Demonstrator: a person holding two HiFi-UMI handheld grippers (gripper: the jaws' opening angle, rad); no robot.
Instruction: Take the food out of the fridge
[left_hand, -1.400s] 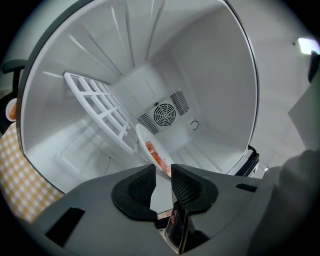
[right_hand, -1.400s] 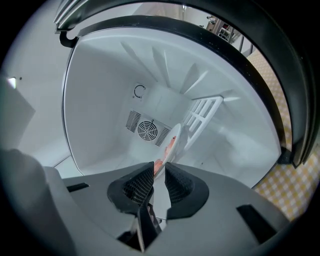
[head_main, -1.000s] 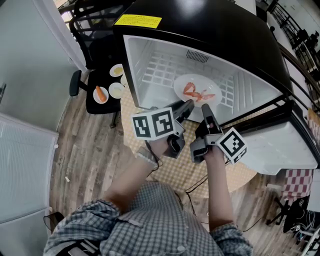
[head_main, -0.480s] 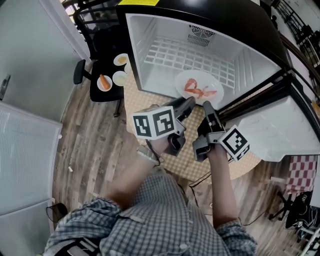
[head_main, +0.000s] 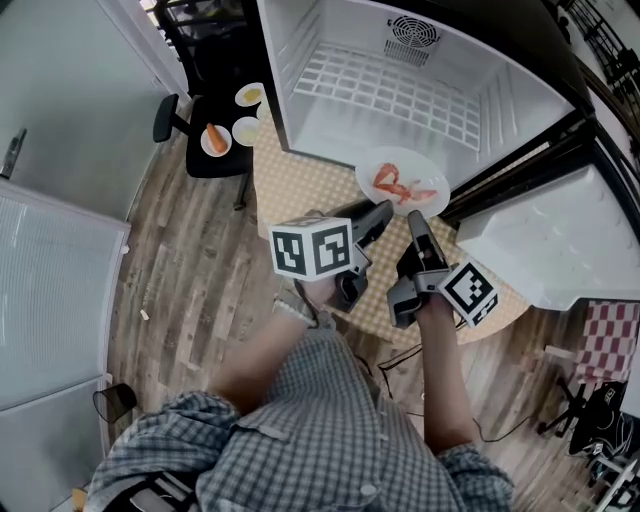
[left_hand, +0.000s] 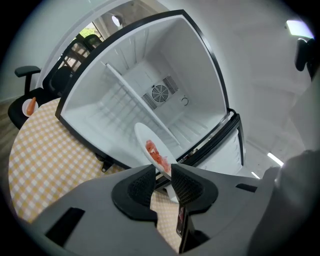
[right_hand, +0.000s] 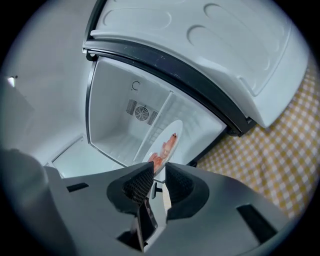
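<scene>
We hold the shrimp plate just outside the fridge mouth, left gripper and right gripper clamped on its rim (jaws narrow). Next we probably must set it down level before the fridge.

Bright, even indoor light; the white fridge walls glare mildly. Both gripper views bulge like fisheyes, black at the corners, nearest parts soft.

Plate of shrimp over table before open fridge; left hand-held gripper, right hand-held gripper at near rim
</scene>
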